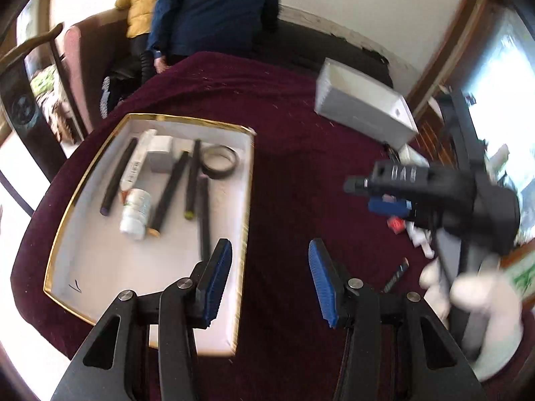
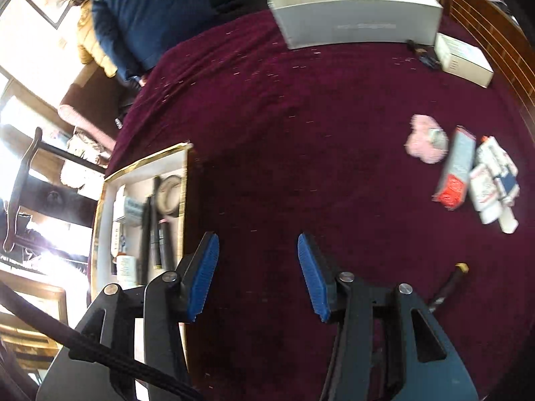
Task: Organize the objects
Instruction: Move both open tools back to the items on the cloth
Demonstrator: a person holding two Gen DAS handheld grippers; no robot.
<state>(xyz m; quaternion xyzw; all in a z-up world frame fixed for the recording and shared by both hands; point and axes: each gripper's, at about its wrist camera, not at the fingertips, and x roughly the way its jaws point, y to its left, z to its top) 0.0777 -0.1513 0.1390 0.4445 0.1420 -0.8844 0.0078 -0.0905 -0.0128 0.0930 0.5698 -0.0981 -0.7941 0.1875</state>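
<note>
A white tray with a gold rim (image 1: 187, 118) lies on the maroon tablecloth and holds several dark pens (image 1: 169, 193), a white bottle (image 1: 135, 214), a tape roll (image 1: 219, 162), a tube and a small white box. My left gripper (image 1: 271, 280) hovers over the tray's right edge, open, with nothing between its blue pads. My right gripper (image 2: 257, 277) hangs open and empty over bare cloth to the right of the tray (image 2: 147, 162). Loose items lie far right: a pink fluffy thing (image 2: 424, 143), an orange-and-grey box (image 2: 456, 170), white tubes (image 2: 495, 183) and a gold-tipped pen (image 2: 448, 284).
An open white box (image 2: 354, 10) stands at the table's far side, with a smaller white box (image 2: 463, 58) to its right. A person in a blue jacket (image 1: 214, 10) and another in yellow stand beyond the table. A white-gloved hand (image 1: 468, 287) holds the right gripper (image 1: 357, 195).
</note>
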